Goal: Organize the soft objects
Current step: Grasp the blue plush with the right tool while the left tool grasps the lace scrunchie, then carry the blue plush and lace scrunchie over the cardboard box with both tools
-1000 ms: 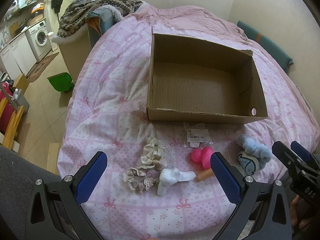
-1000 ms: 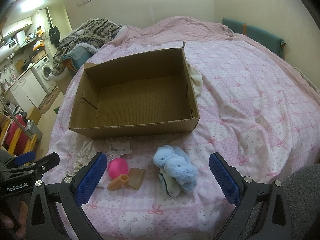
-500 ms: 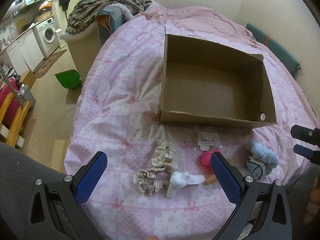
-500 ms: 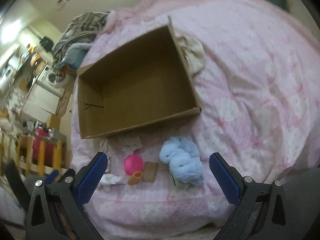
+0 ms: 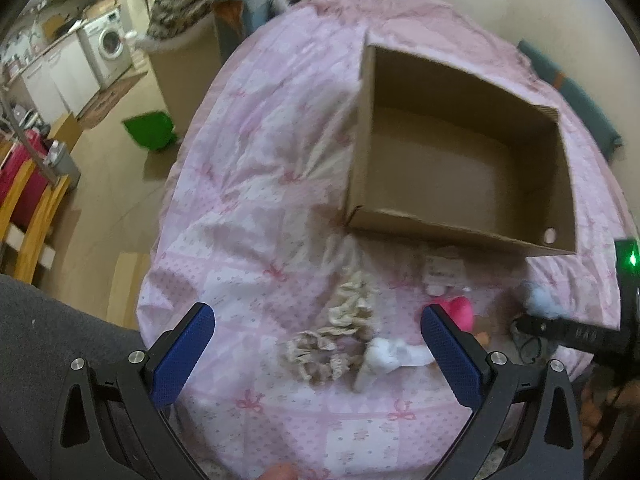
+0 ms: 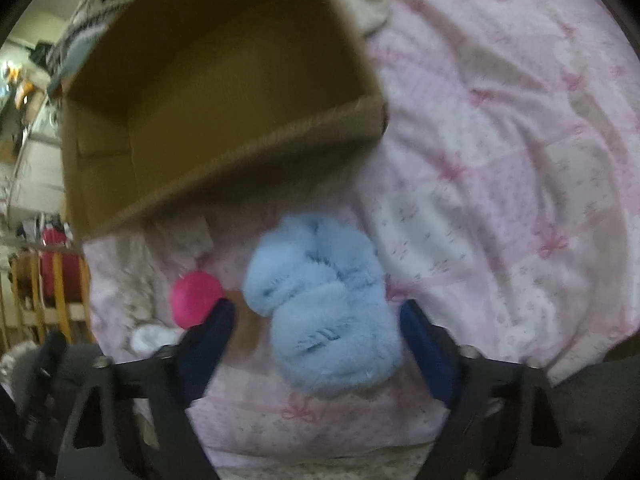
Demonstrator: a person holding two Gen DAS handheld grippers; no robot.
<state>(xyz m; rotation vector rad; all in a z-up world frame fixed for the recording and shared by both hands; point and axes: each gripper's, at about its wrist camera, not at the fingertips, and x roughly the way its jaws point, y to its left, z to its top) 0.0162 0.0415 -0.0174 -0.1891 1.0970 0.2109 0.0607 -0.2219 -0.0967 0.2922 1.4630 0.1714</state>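
Left wrist view. The left gripper [image 5: 316, 344] hangs above the near edge of the bed [image 5: 256, 184], jaws spread wide and holding nothing. The cardboard box [image 5: 460, 232], the landmark here, sits open and empty on the quilt. Just in front of its near wall lie a small packet [image 5: 442, 270], cream scrunchies [image 5: 348, 312], a white sock [image 5: 394, 354] and a pink ball [image 5: 460, 310]. The blue plush [image 5: 544, 302] lies off the box's near right corner, partly hidden by the right gripper [image 5: 568, 332]. The quilt left of the box is bare, open room for a sideways swing.

Right wrist view (blurred). The right gripper is low over the blue plush [image 6: 324, 312], which sits between its spread fingers [image 6: 208, 340]; the jaws are released, with a gap at the left finger, while contact at the right finger cannot be judged. The pink ball [image 6: 194, 298] lies just beside the left finger; the box's near wall [image 6: 240, 160] stands close beyond the plush.

Risks. Closing now may pinch only the fluffy pile, so the plush slips on lifting. The left finger may nudge the ball along the quilt. A low carry may catch the near wall of the box; the lift must clear that rim.
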